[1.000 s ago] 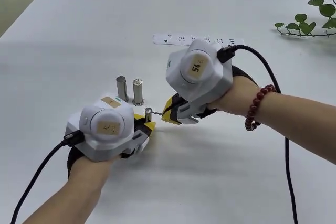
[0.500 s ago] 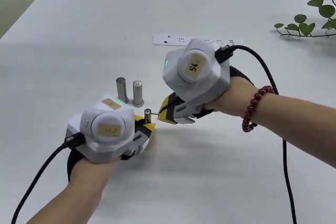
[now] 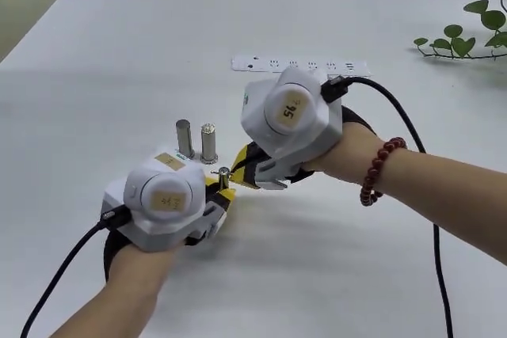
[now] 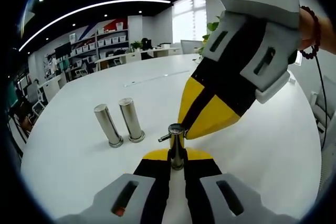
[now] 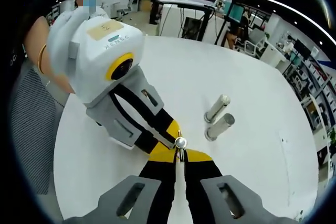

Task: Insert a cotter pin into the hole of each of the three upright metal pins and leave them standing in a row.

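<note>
Pin [image 4: 176,148] stands upright on the table [image 3: 119,53], clamped low in the jaws of your left gripper [image 4: 177,157]. Your right gripper [image 5: 181,153] meets it head-on, closed on the cotter pin [image 4: 164,138], whose tip pokes out of the hole. Its sticker [image 3: 289,112] looks like 95. A second pin [image 3: 184,138] and third pin [image 3: 208,142] stand just behind, clear.
</note>
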A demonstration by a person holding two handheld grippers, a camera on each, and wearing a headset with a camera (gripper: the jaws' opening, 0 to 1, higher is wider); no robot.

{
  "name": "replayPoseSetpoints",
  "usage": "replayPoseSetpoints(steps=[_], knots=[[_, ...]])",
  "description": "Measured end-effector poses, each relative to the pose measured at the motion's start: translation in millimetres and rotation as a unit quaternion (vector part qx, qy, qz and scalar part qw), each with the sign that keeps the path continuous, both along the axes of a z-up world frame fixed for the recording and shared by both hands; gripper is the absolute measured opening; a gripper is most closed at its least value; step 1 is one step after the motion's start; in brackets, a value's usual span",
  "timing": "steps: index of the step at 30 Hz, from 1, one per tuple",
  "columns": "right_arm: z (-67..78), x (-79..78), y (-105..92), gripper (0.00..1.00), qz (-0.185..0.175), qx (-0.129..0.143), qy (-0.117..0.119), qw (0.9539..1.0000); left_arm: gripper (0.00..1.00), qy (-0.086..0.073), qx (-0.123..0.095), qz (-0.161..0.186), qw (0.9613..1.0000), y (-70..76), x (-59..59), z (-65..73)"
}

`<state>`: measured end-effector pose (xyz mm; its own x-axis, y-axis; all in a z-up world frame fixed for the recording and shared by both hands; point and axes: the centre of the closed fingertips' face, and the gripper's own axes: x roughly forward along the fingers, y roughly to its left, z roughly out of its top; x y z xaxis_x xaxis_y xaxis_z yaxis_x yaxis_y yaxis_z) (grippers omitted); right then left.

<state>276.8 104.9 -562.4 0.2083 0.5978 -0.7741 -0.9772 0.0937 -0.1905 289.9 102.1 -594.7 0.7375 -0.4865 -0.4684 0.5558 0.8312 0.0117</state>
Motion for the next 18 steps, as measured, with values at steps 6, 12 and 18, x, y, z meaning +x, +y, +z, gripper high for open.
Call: replayPoseSetpoints(steps=[6,12,18], knots=[[2.2,0.7,-7.8,0.07,-0.015,0.006,0.008,0.9998,0.06,-0.001,0.000,0.001,1.0000,-0.4,0.1,0.0],[2.9,-2.9,-16.5,0.03,-0.013,-0.001,0.007,0.9999,0.06,-0.002,0.000,0.005,1.0000,-0.3,0.4,0.0],[0.2,-1.9,-18.1,0.00,-0.021,-0.003,0.008,0.9997,0.06,-0.002,0.001,0.008,1.0000,-0.2,0.3,-0.2]])
